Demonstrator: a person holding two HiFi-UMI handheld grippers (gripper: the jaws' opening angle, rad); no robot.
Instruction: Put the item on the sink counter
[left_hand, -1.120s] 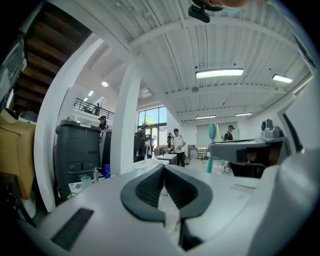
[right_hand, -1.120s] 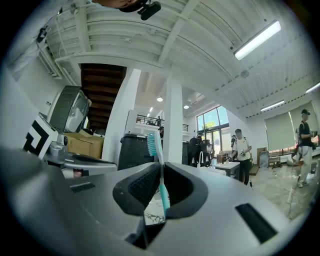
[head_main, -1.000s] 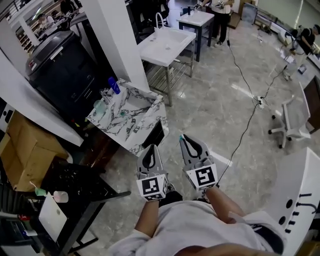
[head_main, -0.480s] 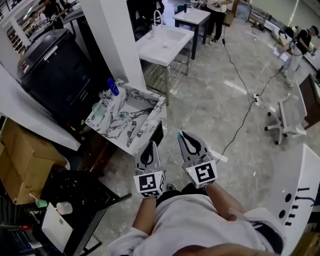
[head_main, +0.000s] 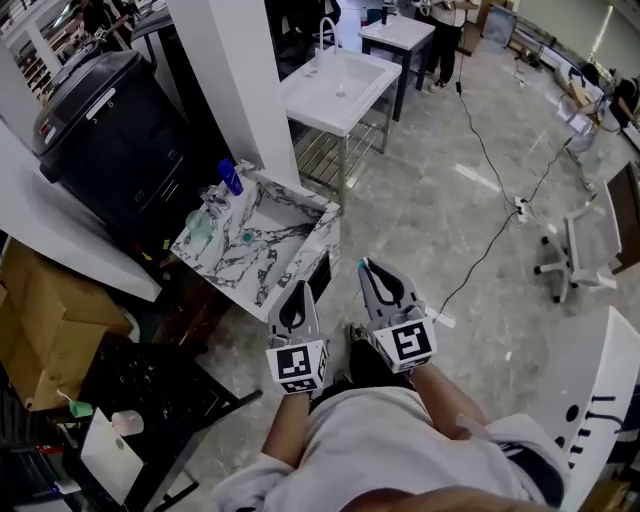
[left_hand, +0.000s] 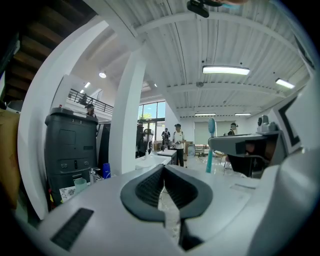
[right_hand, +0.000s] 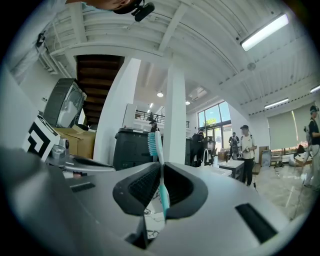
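My right gripper (right_hand: 160, 192) is shut on a teal and white toothbrush (right_hand: 158, 160), whose bristle head stands up past the jaw tips. In the head view the right gripper (head_main: 372, 272) is held near the front right corner of the marble-patterned sink counter (head_main: 300, 262), with the toothbrush tip (head_main: 362, 264) just showing. My left gripper (head_main: 296, 293) is close beside it, over the counter's front edge, shut with nothing between its jaws. In the left gripper view the toothbrush (left_hand: 210, 145) shows at the right and the left gripper (left_hand: 164, 192) has its pads together.
On the counter's back left stand a blue bottle (head_main: 230, 177), a pale green cup (head_main: 198, 222) and a tap. A white pillar (head_main: 235, 80) rises behind it, a black cabinet (head_main: 110, 140) to its left. A white sink stand (head_main: 340, 90), a floor cable and an office chair (head_main: 585, 250) lie further off.
The view has shifted slightly, and the sink counter now sits closer to both grippers. The grippers keep their pose, the toothbrush still held in the right one.
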